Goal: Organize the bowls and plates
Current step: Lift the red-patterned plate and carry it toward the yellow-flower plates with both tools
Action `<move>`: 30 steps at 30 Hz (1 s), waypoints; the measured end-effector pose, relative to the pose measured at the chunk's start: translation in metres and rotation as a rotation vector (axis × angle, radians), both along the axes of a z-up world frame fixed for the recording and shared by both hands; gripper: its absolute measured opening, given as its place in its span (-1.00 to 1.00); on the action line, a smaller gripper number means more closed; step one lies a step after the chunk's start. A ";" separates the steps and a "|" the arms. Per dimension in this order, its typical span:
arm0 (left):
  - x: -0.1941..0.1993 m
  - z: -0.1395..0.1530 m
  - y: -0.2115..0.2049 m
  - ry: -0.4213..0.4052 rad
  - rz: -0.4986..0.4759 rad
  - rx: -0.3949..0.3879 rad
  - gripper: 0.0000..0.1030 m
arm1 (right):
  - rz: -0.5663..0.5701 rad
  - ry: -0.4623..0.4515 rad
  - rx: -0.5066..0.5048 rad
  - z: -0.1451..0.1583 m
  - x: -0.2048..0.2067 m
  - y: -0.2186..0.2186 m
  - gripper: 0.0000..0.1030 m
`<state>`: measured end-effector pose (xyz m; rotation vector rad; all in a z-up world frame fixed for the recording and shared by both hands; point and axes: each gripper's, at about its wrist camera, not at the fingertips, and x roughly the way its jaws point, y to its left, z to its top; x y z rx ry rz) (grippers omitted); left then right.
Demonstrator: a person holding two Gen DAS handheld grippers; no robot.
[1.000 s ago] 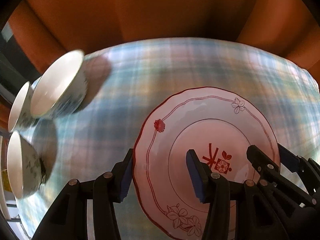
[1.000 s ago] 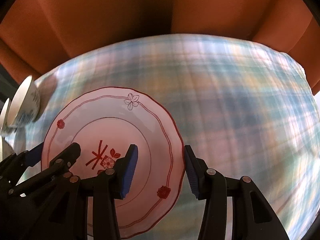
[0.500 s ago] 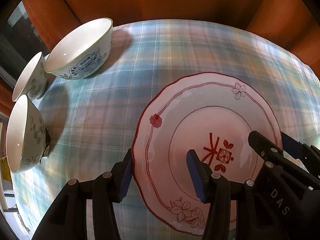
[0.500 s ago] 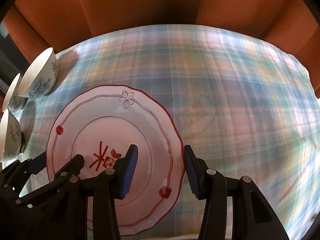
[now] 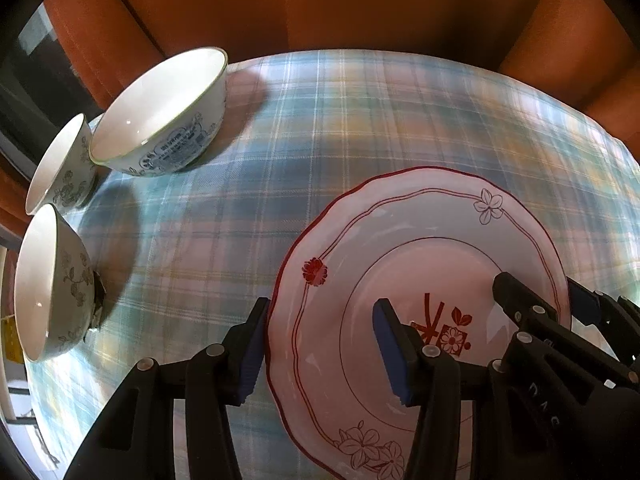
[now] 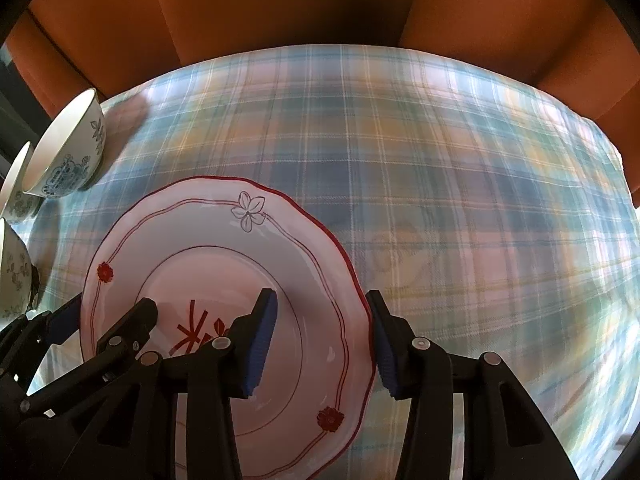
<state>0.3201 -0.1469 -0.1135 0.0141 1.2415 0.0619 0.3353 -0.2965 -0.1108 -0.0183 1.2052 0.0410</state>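
We hold the plate [image 5: 420, 280] by opposite rims, left gripper [image 5: 320, 344] and right gripper [image 6: 320, 340] fingers each clamping an edge, above the bench [image 6: 440, 180]; next, lower it level, clear of the bowls [image 5: 160, 120].

— Showing on the plate [image 5: 420, 240]: white ground, wavy red rim, red lines, red and outlined flowers.
— Covering the table, a tablecloth [image 6: 440, 160] in blue, white and yellow plaid.
— Wearing blue print, the large bowl [image 5: 160, 120]; grey vines, the small bowl [image 5: 52, 284].
— Backing it all, orange seats [image 6: 280, 8].
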 end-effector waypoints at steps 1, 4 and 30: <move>-0.002 0.003 0.001 -0.001 -0.003 -0.001 0.00 | -0.003 -0.002 -0.002 0.003 -0.001 0.001 -0.03; -0.009 0.015 0.006 -0.014 -0.014 -0.004 0.00 | -0.012 -0.015 -0.007 0.014 -0.006 0.006 -0.02; -0.121 0.103 0.036 -0.122 -0.176 -0.086 0.00 | -0.209 -0.163 -0.048 0.114 -0.136 0.049 -0.02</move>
